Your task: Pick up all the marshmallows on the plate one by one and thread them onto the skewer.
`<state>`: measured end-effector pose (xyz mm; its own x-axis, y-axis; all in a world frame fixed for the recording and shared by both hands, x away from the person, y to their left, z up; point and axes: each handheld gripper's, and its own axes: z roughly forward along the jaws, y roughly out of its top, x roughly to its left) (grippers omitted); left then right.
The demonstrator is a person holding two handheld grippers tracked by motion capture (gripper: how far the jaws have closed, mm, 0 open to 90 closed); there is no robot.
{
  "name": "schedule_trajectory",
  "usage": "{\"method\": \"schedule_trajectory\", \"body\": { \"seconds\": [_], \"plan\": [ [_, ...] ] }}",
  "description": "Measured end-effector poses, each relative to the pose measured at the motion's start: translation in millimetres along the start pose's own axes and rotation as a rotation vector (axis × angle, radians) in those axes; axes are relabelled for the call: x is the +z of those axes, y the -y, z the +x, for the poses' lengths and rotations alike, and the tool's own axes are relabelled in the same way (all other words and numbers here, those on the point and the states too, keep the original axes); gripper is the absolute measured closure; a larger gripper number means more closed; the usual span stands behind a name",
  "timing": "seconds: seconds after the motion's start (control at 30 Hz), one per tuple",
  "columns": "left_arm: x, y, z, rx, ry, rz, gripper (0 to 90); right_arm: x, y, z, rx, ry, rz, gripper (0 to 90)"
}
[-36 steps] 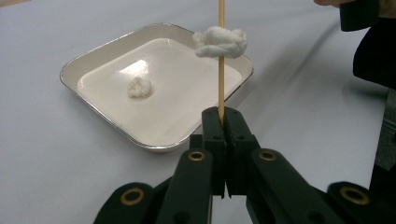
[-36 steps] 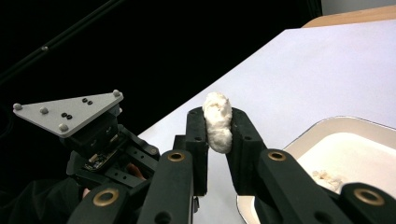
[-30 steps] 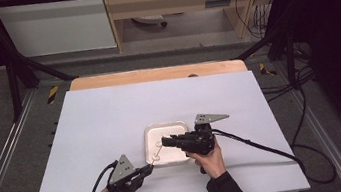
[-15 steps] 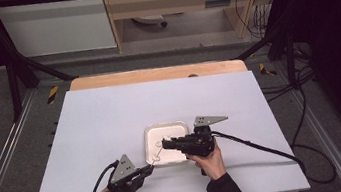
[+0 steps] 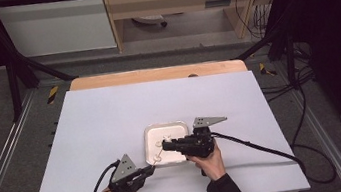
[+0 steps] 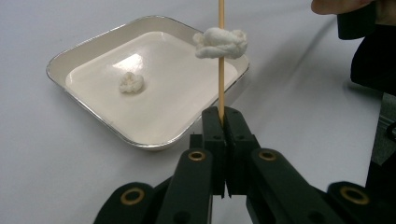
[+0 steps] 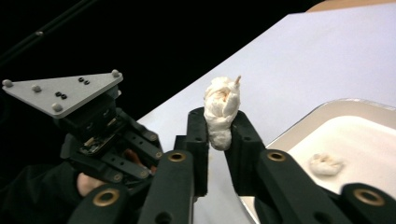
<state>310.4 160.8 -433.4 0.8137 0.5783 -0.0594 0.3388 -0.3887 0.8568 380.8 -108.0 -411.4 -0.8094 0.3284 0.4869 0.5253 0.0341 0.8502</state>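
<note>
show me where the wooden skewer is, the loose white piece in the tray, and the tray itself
wooden skewer [image 6: 221, 70], left gripper view, bare shaft below the threaded piece
loose white piece [image 6: 130, 82], left gripper view, its middle
tray [image 6: 95, 118], left gripper view, near rim

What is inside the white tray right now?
The white tray holds one small white puffy piece on its floor. A second white piece sits on the wooden skewer above the far rim, hiding a little of the tray behind it.

White popcorn [image 6: 220, 43] on a tan skewer [image 6: 221, 79], cream tray [image 6: 88, 53] with silver rim, pale grey table [image 5: 110, 114]
</note>
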Motion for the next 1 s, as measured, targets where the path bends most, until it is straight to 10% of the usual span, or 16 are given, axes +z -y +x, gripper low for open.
{"method": "schedule_trajectory", "body": {
  "seconds": [0.3,0.6,1.0],
  "plan": [
    [-2.5,1.1,3.0,-0.013,-0.004,-0.017,88.7,-7.0,-8.4,1.7,-0.042,0.080,-0.041,37.2],
    [-1.6,0.9,1.3,-0.009,0.006,-0.019,88.6,-11.2,-17.7,-1.6,-0.024,0.057,-0.064,71.1],
    [1.0,2.5,-0.5,0.000,-0.004,0.005,88.7,-4.0,-7.4,-0.3,-0.008,0.020,-0.063,79.0]
  ]
}}
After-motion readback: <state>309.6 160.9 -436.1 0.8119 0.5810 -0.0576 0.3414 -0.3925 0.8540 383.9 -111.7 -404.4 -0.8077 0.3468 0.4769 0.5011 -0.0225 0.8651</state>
